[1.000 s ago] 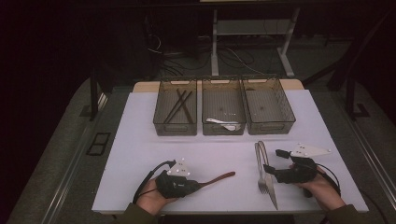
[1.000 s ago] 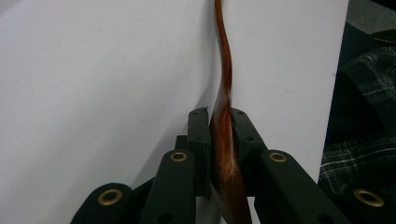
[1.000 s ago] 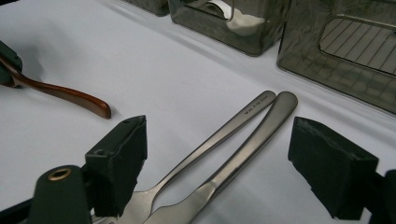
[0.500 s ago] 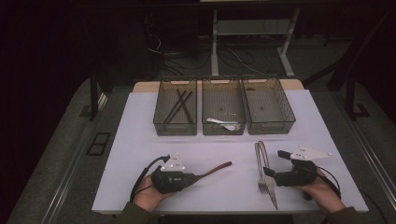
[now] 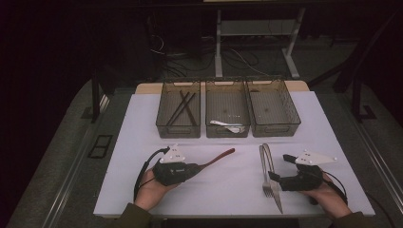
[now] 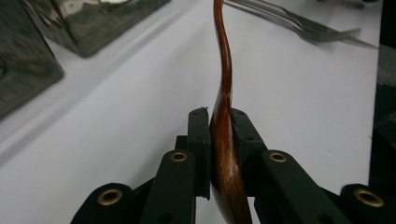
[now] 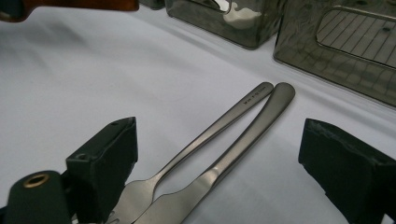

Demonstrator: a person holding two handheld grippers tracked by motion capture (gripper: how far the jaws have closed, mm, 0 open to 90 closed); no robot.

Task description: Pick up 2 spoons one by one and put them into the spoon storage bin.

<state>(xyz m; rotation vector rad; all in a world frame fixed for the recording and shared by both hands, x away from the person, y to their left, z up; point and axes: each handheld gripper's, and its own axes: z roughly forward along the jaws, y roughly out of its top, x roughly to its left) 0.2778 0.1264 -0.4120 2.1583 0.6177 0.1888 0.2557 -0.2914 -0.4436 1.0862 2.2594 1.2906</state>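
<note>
Left tongs (image 6: 219,135) clamp the wooden spoon (image 6: 223,84); right tongs (image 7: 215,168) gape over fork (image 7: 187,154) and knife (image 7: 233,154).

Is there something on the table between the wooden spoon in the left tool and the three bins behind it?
Nothing visible. The left tool holds the wooden spoon, and only bare white table lies between it and the bins. The fork and knife lie off to the right.

Glossy wooden spoon (image 6: 223,140), brushed-metal fork (image 7: 196,144)
</note>
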